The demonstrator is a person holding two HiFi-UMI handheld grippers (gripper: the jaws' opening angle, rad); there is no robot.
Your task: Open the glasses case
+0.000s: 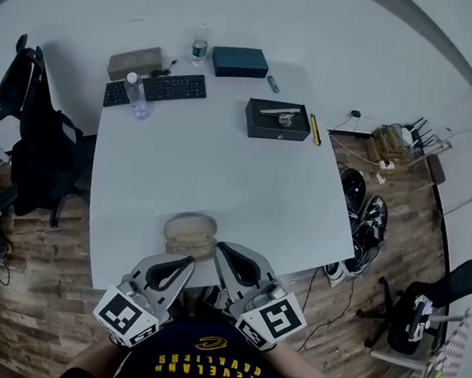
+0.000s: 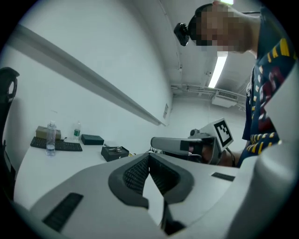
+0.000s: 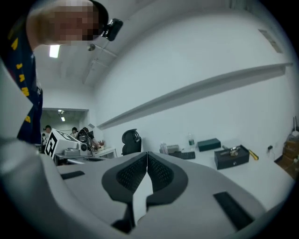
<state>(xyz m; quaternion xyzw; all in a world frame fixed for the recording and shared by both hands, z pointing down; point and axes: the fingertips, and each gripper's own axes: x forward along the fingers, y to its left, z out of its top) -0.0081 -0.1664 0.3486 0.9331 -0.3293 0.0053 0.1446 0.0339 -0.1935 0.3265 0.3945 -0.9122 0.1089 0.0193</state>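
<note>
person's torso (image 1: 203,359): cut off at btm edge | black box (image 1: 277,120) contents: too small to ID

Beige oval glasses case (image 1: 188,234), seemingly open in two halves, lying flat at the near edge of the white desk (image 1: 221,166).

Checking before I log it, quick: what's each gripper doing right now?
Left gripper: closed, holding nothing.
Right gripper: closed, holding nothing.
</note>
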